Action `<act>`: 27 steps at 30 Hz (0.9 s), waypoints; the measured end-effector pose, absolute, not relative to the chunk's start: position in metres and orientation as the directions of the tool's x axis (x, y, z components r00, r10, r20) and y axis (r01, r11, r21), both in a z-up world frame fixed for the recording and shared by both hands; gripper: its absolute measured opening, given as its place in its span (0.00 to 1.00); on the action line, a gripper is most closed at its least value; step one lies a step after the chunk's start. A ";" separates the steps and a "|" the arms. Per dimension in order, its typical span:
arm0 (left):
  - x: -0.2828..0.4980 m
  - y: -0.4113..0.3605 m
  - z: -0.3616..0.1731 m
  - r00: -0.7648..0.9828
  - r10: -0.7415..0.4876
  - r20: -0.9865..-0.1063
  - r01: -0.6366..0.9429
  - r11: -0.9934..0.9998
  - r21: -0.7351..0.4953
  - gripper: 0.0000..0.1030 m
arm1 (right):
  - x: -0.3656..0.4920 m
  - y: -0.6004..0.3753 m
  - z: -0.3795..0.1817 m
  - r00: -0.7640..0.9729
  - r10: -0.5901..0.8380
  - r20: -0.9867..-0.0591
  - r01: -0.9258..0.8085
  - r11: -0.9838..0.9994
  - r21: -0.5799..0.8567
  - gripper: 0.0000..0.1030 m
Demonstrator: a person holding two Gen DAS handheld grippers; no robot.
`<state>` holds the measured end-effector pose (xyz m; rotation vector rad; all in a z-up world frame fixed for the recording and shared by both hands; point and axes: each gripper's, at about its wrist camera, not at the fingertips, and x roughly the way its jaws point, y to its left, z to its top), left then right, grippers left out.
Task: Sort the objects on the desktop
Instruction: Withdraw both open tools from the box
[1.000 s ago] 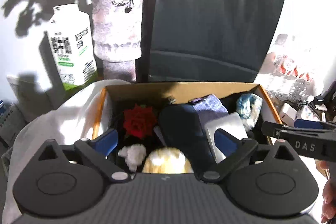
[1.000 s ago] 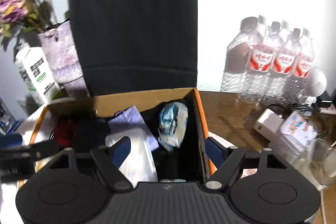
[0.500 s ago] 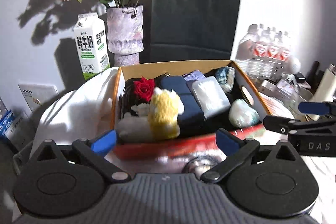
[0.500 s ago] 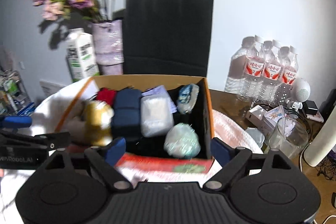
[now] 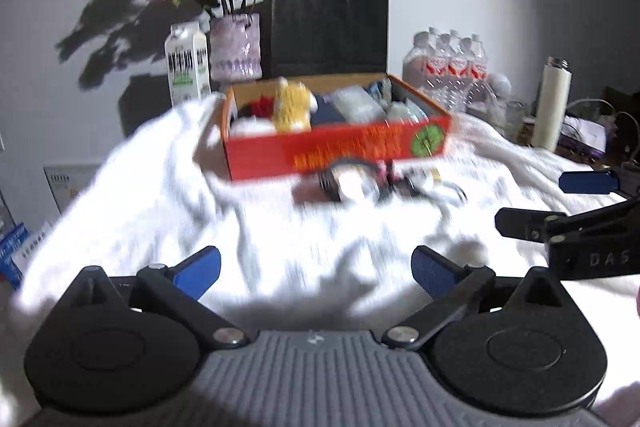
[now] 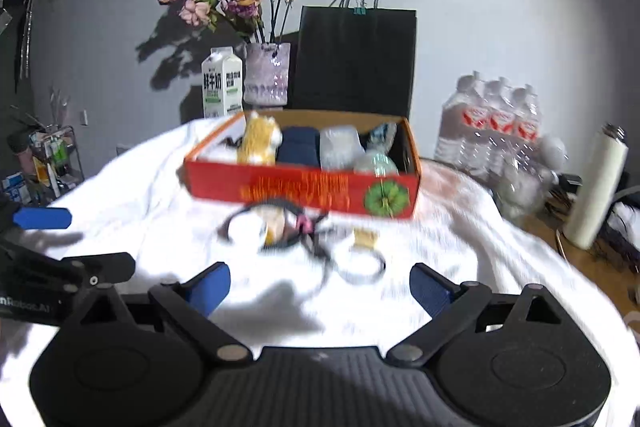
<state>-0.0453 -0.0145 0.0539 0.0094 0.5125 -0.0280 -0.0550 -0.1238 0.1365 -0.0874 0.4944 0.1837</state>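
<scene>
The red box [image 6: 304, 189] is sitting on the white cloth [image 6: 132, 187], filled with a yellow plush toy [image 6: 259, 141] and wrapped items; a blurred heap of small objects [image 6: 296, 231] is lying just before the box; the left gripper [image 5: 316, 267] is hovering with jaws wide and empty; the right gripper [image 6: 320, 285] is opening its jaws, nothing between them.
</scene>
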 end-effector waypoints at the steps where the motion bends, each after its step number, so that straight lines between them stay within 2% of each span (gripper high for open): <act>1: -0.055 -0.014 0.043 0.878 -0.044 -0.476 0.041 0.999 -0.016 1.00 | -0.066 -0.120 0.128 0.868 0.150 -0.473 -0.202 0.978 -0.060 0.93; 2: -0.063 -0.014 0.033 0.881 -0.061 -0.469 0.052 0.998 -0.034 1.00 | -0.086 -0.117 0.110 0.883 0.167 -0.440 -0.224 0.971 -0.081 0.93; 4: -0.070 -0.016 0.015 0.872 -0.060 -0.486 0.055 0.998 -0.024 1.00 | -0.093 -0.115 0.103 0.885 0.173 -0.432 -0.230 0.970 -0.084 0.92; 7: -0.073 -0.019 0.002 0.862 -0.037 -0.506 0.049 0.999 0.009 1.00 | -0.109 -0.110 0.080 0.884 0.126 -0.449 -0.189 0.977 -0.098 0.93; 10: -0.075 -0.015 -0.002 0.856 -0.029 -0.516 0.027 1.000 -0.011 1.00 | -0.115 -0.111 0.072 0.873 0.122 -0.473 -0.178 0.981 -0.075 0.93; 14: -0.076 -0.017 -0.007 0.850 -0.020 -0.527 0.018 1.000 -0.009 1.00 | -0.127 -0.111 0.070 0.881 0.110 -0.461 -0.170 0.981 -0.091 0.97; 27: -0.073 -0.015 -0.009 0.843 -0.025 -0.537 0.011 0.999 -0.031 1.00 | -0.119 -0.119 0.062 0.851 0.135 -0.507 -0.158 0.987 -0.002 0.97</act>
